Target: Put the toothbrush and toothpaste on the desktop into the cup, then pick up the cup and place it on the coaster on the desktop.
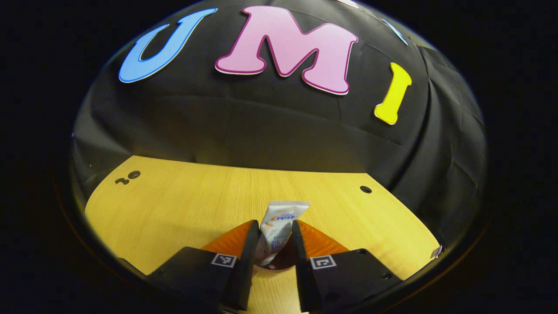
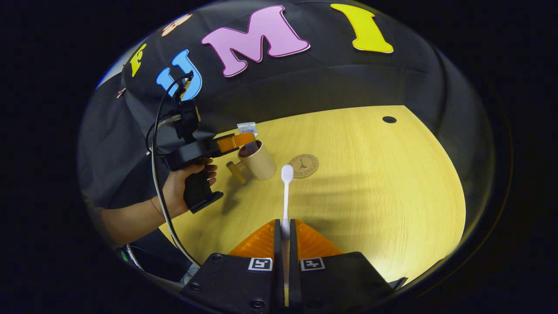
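Left gripper view, bottom centre: your left gripper (image 1: 273, 244) clamps the toothpaste (image 1: 279, 226), its lower end inside the cup (image 1: 279, 264). Right gripper view: your right gripper (image 2: 285, 237) pinches the toothbrush (image 2: 286, 192), head pointing up-frame above the desktop (image 2: 370, 183). Cup sits left of centre, handle toward your hand (image 2: 183, 187); the coaster (image 2: 304, 165) lies just right of it, apart.
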